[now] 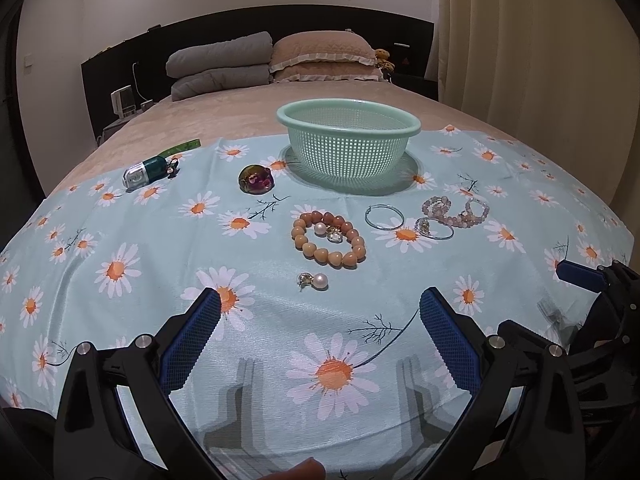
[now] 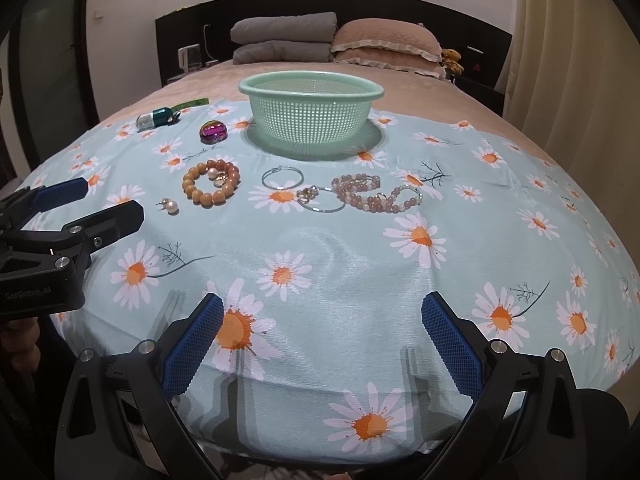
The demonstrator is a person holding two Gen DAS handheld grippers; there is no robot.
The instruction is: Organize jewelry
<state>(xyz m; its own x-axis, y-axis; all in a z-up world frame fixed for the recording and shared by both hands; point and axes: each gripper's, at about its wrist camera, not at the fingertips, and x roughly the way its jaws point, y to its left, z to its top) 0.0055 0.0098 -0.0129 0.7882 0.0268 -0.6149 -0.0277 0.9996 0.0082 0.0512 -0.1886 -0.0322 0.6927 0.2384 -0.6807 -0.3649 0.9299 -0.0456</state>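
Note:
A green mesh basket (image 1: 348, 148) (image 2: 311, 116) stands empty at the far side of a daisy cloth. In front of it lie an orange bead bracelet (image 1: 329, 245) (image 2: 211, 187) with small earrings inside its ring, a pearl earring (image 1: 314, 281) (image 2: 169, 205), silver hoop earrings (image 1: 384, 217) (image 2: 282, 178) and a pink bead bracelet (image 1: 456, 210) (image 2: 376, 194). My left gripper (image 1: 320, 316) is open and empty just short of the pearl earring. My right gripper (image 2: 322, 318) is open and empty, well short of the jewelry.
The daisy cloth (image 1: 120, 240) (image 2: 500, 220) covers the foot of a bed. An iridescent purple ornament (image 1: 256, 178) (image 2: 214, 132) and a green-and-clear case (image 1: 145, 172) (image 2: 157, 118) lie at the far left. Pillows (image 1: 276, 60) lie at the headboard. A curtain (image 2: 572, 60) hangs on the right.

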